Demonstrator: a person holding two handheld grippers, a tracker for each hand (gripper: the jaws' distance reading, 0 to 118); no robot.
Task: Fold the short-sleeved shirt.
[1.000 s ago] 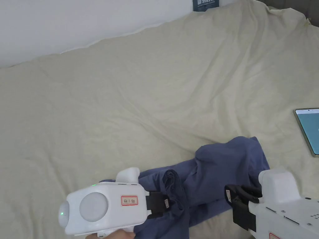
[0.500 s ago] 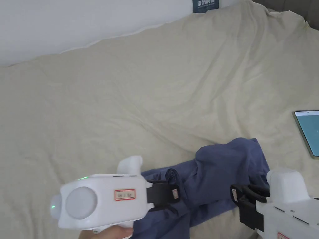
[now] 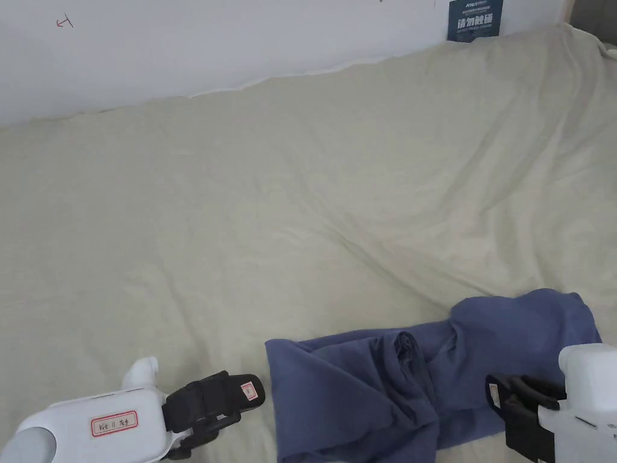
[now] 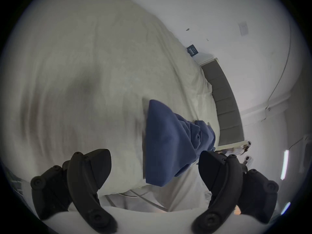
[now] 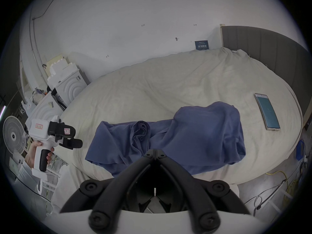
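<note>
Left tongs (image 3: 244,395) just let go of the crumpled blue cotton short-sleeved shirt (image 3: 416,380) and pulled off left, jaws wide apart now. Right tongs (image 5: 156,151) are pinched closed at the shirt's near edge, can't tell if they've got cloth. Shirt's still bunched on the cream-sheeted bed (image 3: 241,211), so folding's barely begun, I reckon.

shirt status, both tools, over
Left tool open, off the shirt. Right tool shut, empty. Shirt bunched, unfolded. Phone lies beside it.
</note>
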